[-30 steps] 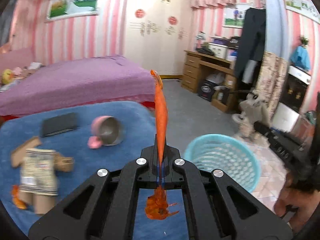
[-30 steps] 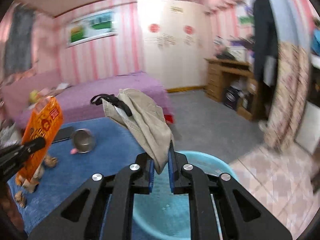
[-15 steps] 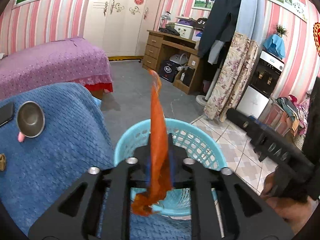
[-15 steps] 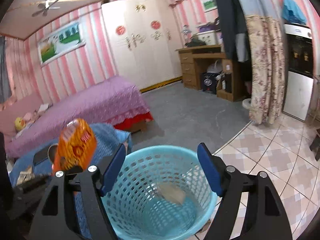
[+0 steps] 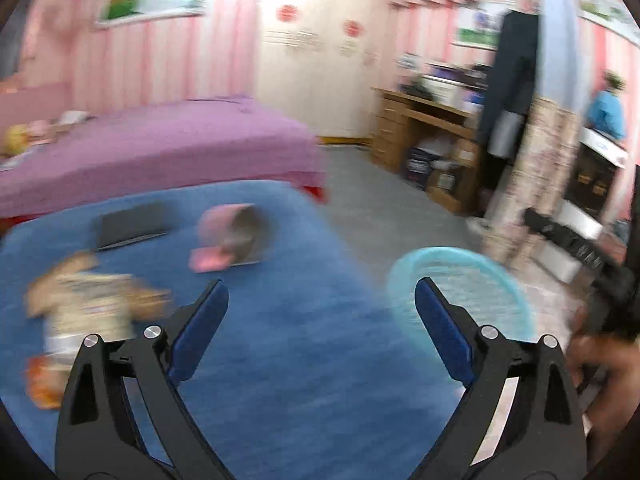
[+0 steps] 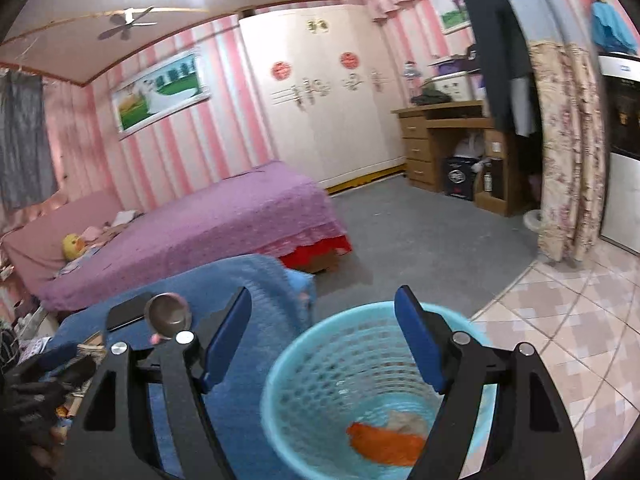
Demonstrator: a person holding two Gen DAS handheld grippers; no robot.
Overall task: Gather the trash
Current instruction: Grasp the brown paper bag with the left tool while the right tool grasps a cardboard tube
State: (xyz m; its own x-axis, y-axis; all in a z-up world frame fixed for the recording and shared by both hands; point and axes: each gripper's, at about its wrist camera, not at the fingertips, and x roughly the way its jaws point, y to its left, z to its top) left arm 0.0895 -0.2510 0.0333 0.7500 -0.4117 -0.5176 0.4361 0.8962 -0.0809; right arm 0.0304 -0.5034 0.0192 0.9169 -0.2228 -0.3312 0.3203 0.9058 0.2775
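Observation:
A light blue mesh basket (image 6: 304,364) stands on the floor by the blue blanket. An orange snack wrapper (image 6: 384,444) and a beige rag (image 6: 404,420) lie in its bottom. My right gripper (image 6: 323,338) is open and empty, right above the basket. My left gripper (image 5: 322,320) is open and empty over the blue blanket (image 5: 280,340), left of the basket (image 5: 460,280); this view is blurred. A beige packet on cardboard (image 5: 84,308) and orange scraps (image 5: 42,380) lie on the blanket at the left.
A pink cup with a metal inside (image 5: 236,236) lies on its side on the blanket beside a black phone (image 5: 132,224). A purple bed (image 6: 200,224) is behind. A wooden desk (image 6: 452,136), a floral curtain (image 6: 568,152) and tiled floor (image 6: 560,320) are at the right.
The left gripper opened and dropped the orange wrapper into the basket, then swung back left over the blanket. The right gripper stays open above the basket.

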